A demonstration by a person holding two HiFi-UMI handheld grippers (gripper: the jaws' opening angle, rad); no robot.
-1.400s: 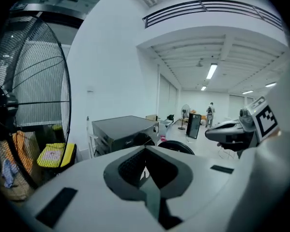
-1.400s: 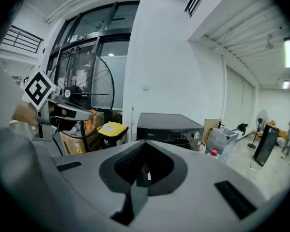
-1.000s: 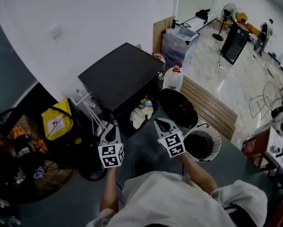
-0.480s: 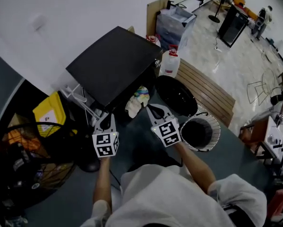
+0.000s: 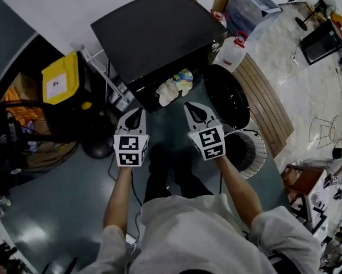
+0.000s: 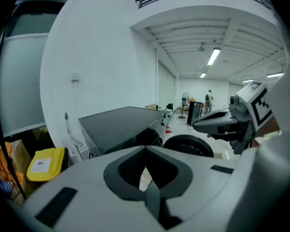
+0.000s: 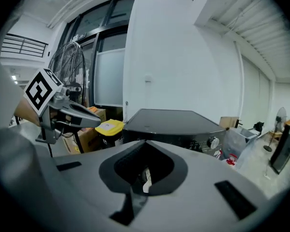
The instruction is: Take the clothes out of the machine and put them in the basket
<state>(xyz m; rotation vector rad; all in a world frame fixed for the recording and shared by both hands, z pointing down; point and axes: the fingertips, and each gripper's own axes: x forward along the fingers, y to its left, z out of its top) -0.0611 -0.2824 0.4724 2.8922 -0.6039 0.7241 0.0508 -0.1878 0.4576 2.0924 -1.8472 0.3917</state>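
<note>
A black washing machine (image 5: 159,33) stands ahead with its round door (image 5: 225,96) swung open to the right. Pale and yellow clothes (image 5: 173,86) spill out of its opening. A white slatted basket (image 5: 252,153) sits on the floor at the right, partly hidden by my right arm. My left gripper (image 5: 135,111) and right gripper (image 5: 189,105) hover side by side just short of the clothes, both shut and empty. In the left gripper view the closed left gripper (image 6: 145,148) points at the machine (image 6: 120,124). In the right gripper view the right gripper (image 7: 145,141) does too.
A yellow-lidded bin (image 5: 61,77) and a white rack (image 5: 105,76) stand left of the machine. A white jug with a red cap (image 5: 230,53) and a clear plastic box (image 5: 250,4) are at its right. A wooden slatted bench (image 5: 273,107) lies beyond the door.
Both grippers have sunk and moved forward toward the machine's opening. The head view has tilted, so the machine sits higher in the picture. Both stay shut.
</note>
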